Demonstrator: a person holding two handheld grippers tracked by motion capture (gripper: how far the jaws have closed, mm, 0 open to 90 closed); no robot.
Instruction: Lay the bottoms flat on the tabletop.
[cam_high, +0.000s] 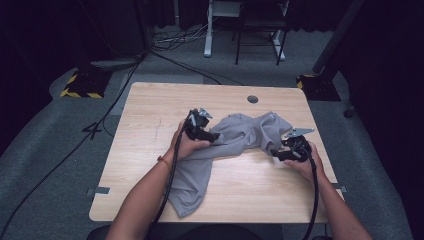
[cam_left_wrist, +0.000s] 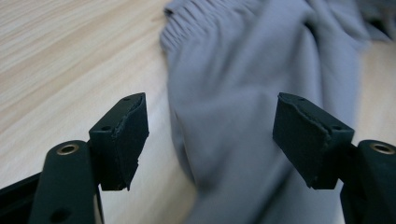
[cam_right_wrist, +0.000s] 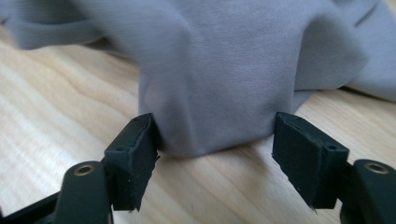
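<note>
Both of your grippers stand wide open at a crumpled grey garment on the table.

Your left gripper (cam_left_wrist: 212, 135) has its jaws spread wide, the pads clear of the cloth; the grey garment (cam_left_wrist: 252, 93) lies blurred under and ahead of the gap, its gathered waistband-like edge at the far end and bare wood to one side. Your right gripper (cam_right_wrist: 215, 154) is spread just as wide, with a rounded fold of the garment (cam_right_wrist: 219, 79) sitting in the gap; one pad looks to brush the fold, the other stands apart from it, so nothing is clamped. From the high view, the left gripper (cam_high: 212, 136) sits at the middle of the garment (cam_high: 235, 135), the right gripper (cam_high: 279, 154) at its near right end. The garment sprawls across the centre of the wooden table (cam_high: 150, 110), one end trailing towards the near edge beside your left forearm (cam_high: 145, 195).
</note>
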